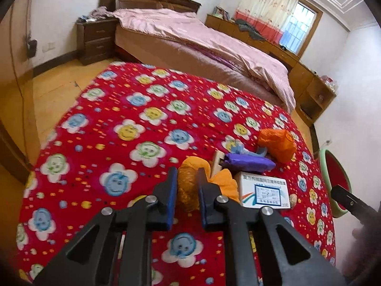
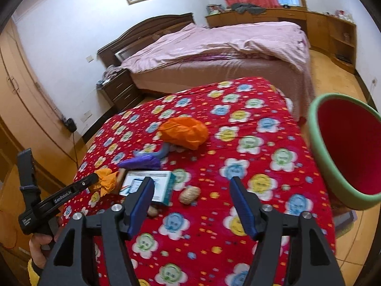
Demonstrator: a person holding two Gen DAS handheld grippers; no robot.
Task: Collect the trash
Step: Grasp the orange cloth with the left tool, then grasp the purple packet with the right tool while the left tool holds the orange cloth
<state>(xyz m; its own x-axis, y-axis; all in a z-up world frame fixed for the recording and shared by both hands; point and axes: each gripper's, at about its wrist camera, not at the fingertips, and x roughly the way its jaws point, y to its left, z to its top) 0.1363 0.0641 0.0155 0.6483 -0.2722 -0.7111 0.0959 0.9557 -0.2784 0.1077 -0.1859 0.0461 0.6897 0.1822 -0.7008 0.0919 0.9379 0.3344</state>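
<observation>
Now pinching crumpled orange wrapper (image 1: 188,186) in left gripper (image 1: 187,190), probably firmly though blur hides contact, ready for green bin (image 2: 319,157) beside bedspread (image 2: 214,214); right gripper (image 2: 190,205) spread, empty, aimed toward straw-coloured ball (image 2: 189,195).

A home bedroom: a bed (image 2: 214,54) with pink bedding, a nightstand (image 1: 95,40) beside its wooden headboard, a curtained window (image 1: 281,14) beyond it
</observation>
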